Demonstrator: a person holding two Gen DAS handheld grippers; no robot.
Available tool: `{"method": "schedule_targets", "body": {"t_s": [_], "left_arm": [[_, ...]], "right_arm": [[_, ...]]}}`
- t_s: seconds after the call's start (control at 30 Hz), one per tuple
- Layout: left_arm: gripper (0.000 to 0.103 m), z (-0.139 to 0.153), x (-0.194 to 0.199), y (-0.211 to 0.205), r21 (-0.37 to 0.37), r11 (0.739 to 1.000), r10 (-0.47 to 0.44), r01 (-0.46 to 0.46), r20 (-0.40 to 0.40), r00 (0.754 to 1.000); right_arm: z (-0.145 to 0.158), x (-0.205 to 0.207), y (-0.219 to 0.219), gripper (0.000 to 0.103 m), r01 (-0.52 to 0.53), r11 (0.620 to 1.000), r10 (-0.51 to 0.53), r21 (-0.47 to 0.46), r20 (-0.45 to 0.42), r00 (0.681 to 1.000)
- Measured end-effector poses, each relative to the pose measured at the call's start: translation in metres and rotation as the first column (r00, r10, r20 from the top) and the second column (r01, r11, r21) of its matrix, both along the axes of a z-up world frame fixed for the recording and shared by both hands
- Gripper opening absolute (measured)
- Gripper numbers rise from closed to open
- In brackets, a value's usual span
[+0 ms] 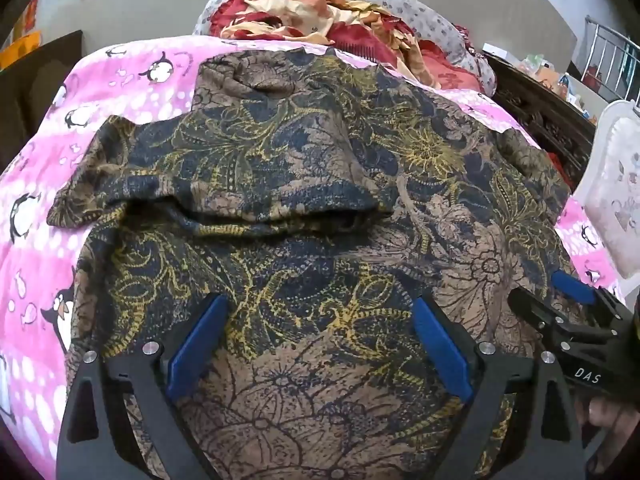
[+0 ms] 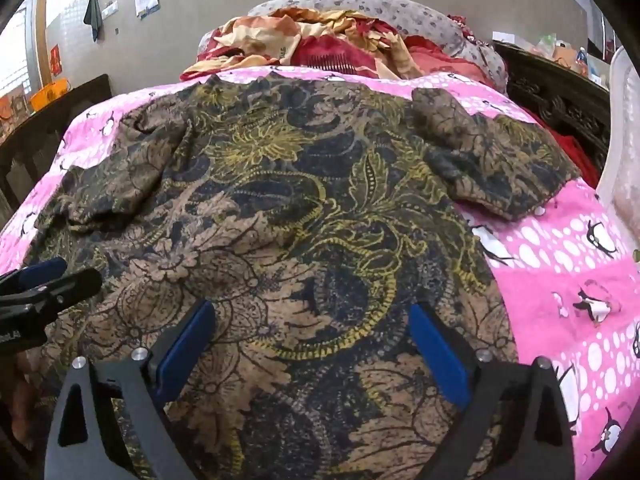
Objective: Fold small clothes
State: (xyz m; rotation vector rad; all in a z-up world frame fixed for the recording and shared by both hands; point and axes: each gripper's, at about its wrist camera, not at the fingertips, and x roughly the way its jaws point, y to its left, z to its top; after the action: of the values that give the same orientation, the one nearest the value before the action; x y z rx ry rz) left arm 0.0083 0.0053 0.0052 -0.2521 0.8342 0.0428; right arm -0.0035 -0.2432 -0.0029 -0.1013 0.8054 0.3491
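Two grippers poised over one patterned garment (image 1: 304, 184), spread nearly flat across a bed under a pink penguin sheet (image 1: 132, 92). Largest first: sheet showing on both flanks, left of the left gripper (image 1: 316, 344) and right of the right gripper (image 2: 310, 344). Heaped red-and-cream bedding (image 2: 320, 44) well ahead of both, beyond the garment's far edge. Garment directly beneath and ahead of both grippers, dark blue and tan with yellow flowers; left sleeve (image 1: 216, 184) already turned in across the body, ahead of the left gripper; right sleeve (image 2: 492, 160) lying out on the sheet, ahead and to the right of the right gripper.

Both grippers released, jaws spread wide, blue pads hovering above cloth with nothing pinched between them. Right gripper also in sight at the edge of the left wrist view (image 1: 572, 300), just to the right of the left one.

Judged next: matching the turned-in sleeve. Best done by sliding the right gripper out to the right sleeve's cuff, pinching only the sleeve's layers, lifting low and laying it inward. Worth keeping the left gripper resting near the body's middle as an anchor against dragging. Risk judged: catching the sheet along with the cloth, or bunching the soft fabric.
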Motion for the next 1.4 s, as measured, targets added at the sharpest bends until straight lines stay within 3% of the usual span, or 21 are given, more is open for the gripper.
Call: {"method": "schedule_targets", "body": {"t_s": [0.17, 0.4, 0.43, 0.73, 0.87, 0.93, 1.4], "left_arm": [[0.078, 0.0, 0.002, -0.001, -0.005, 1.0, -0.002, 0.002, -0.006, 1.0], [0.079, 0.0, 0.004, -0.002, -0.009, 1.0, -0.003, 0.003, -0.007, 1.0], [0.079, 0.0, 0.004, -0.003, -0.009, 1.0, -0.003, 0.003, -0.007, 1.0], [0.081, -0.001, 0.005, -0.004, 0.002, 1.0, -0.005, 0.005, -0.019, 1.0], [0.081, -0.002, 0.009, -0.009, 0.04, 0.999, -0.008, 0.009, -0.035, 0.999], [0.081, -0.002, 0.009, -0.01, 0.046, 0.999, -0.008, 0.01, -0.037, 0.999], [0.083, -0.002, 0.007, -0.003, -0.002, 1.0, -0.015, 0.015, -0.021, 1.0]], "right_arm": [[-0.002, -0.004, -0.011, 0.1, -0.003, 1.0, 0.003, -0.001, -0.005, 1.0], [0.002, 0.005, 0.007, 0.102, 0.002, 1.0, -0.002, -0.014, -0.028, 1.0], [0.002, 0.006, 0.009, 0.102, 0.001, 0.999, -0.004, -0.035, -0.062, 0.998], [-0.007, 0.01, 0.004, 0.103, -0.006, 0.999, 0.008, 0.033, -0.054, 0.999], [-0.007, 0.009, 0.004, 0.103, -0.008, 0.998, 0.011, 0.064, -0.036, 0.999], [-0.008, 0.011, 0.005, 0.103, -0.007, 1.0, 0.008, 0.015, -0.047, 0.999], [-0.008, 0.009, 0.003, 0.103, -0.005, 1.0, 0.005, 0.018, -0.034, 0.999]]}}
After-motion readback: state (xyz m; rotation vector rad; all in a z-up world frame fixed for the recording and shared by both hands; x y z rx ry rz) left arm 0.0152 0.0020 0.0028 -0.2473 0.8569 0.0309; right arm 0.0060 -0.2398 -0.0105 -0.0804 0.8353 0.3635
